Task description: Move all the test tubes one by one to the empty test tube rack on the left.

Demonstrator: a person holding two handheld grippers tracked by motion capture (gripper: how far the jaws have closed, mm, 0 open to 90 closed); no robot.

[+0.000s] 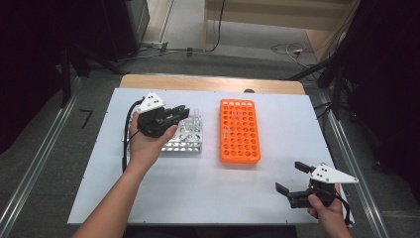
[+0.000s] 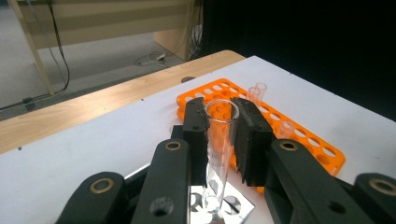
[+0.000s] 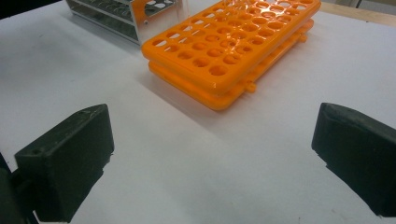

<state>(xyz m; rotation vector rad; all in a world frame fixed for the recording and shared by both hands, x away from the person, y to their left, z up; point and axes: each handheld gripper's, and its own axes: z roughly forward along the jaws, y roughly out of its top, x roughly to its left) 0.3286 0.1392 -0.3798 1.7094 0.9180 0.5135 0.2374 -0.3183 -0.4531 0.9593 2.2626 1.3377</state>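
My left gripper is shut on a clear glass test tube, held upright with its lower end above the metal rack. From above, the left gripper hovers over that silver metal rack at the table's left. An orange tube rack lies in the middle; a few clear tubes stand in its far holes. My right gripper stands open near the front right edge, with nothing between its jaws. In the right gripper view its two black pads frame bare table before the orange rack.
The white table top has free room in front and at the right. A wooden strip runs along the far edge. Metal rails flank the table on both sides; cables lie on the floor beyond.
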